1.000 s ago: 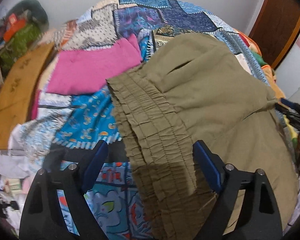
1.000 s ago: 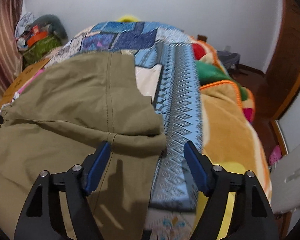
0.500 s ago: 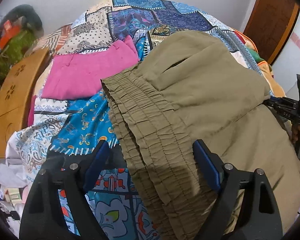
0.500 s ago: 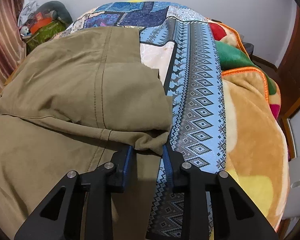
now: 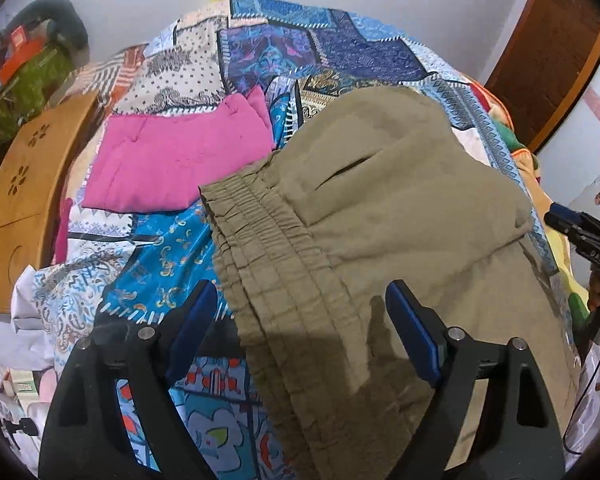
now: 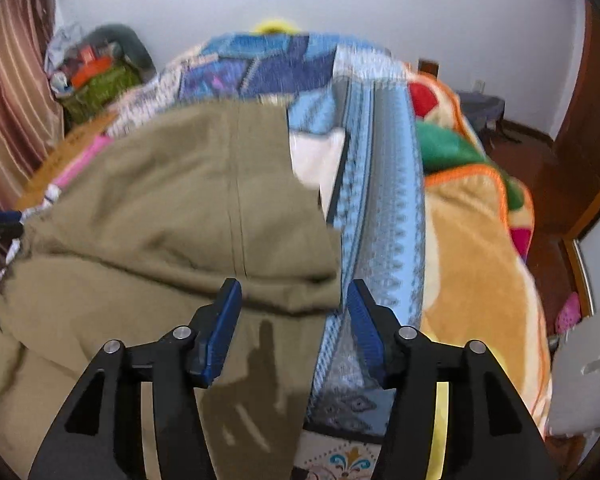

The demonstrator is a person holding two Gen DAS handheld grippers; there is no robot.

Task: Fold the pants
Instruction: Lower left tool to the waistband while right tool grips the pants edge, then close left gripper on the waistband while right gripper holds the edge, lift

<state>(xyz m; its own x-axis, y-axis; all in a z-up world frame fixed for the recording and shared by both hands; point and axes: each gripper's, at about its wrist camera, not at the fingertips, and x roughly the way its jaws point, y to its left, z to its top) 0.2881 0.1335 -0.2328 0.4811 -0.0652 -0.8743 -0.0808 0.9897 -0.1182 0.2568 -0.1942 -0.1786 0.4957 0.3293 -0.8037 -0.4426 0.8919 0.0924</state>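
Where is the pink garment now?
In the left wrist view the pink garment lies folded on the patterned quilt, left of the olive pants near their waistband, with a wooden board further left.

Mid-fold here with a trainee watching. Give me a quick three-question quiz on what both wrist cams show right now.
1. True or false: the left gripper is clamped shut on the elastic waistband.
2. Which folded garment lies beside the olive pants in the left wrist view? A) a pink one B) a black one C) a white one
3. Fill in: the right gripper stands ____ over the folded corner of the pants.

Key
1. False; its jaws stand wide apart, straddling the waistband.
2. A, the pink garment, on the patchwork bedspread.
3. Open; both blue pads are clear of the cloth.
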